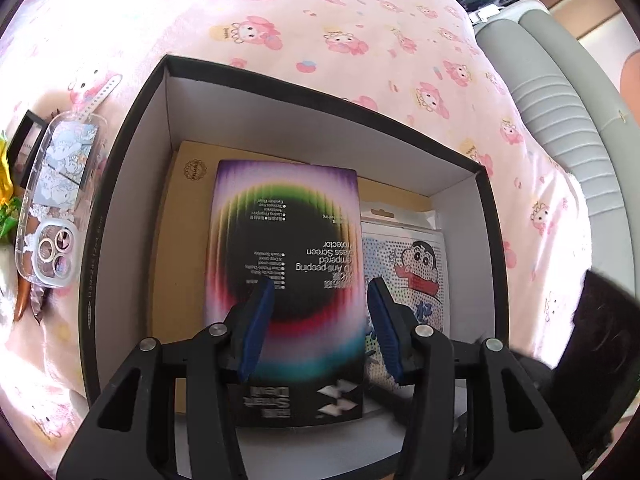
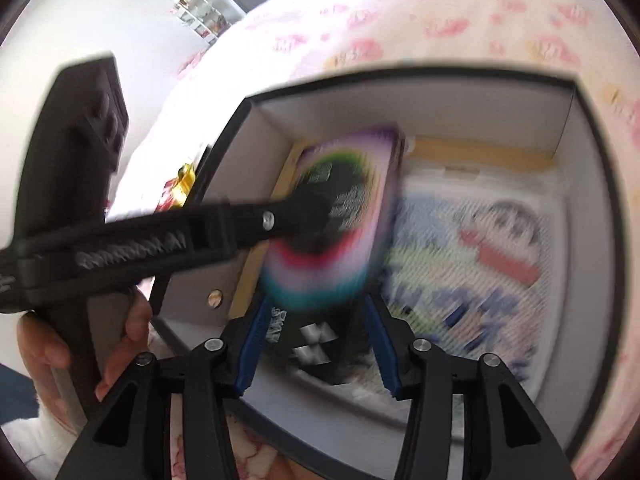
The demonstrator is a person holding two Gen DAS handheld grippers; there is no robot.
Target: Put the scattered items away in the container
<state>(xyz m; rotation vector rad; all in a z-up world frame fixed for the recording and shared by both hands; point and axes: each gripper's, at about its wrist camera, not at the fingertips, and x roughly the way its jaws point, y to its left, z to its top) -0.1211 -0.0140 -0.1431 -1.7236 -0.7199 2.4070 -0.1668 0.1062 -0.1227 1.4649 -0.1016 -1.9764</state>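
A black box with white inner walls sits on the pink cartoon bedsheet. Inside lie a screen protector pack with a rainbow ring and a Shin-chan cartoon packet, on brown card. My left gripper is open, its blue pads apart above the screen protector pack and not holding it. In the blurred right wrist view, my right gripper is open over the near edge of the same pack, beside the cartoon packet. The left gripper's arm crosses that view.
Left of the box on the sheet lie a clear phone case with cartoon print, a white watch strap, a small black frame and green and yellow items. A grey padded chair stands at the right.
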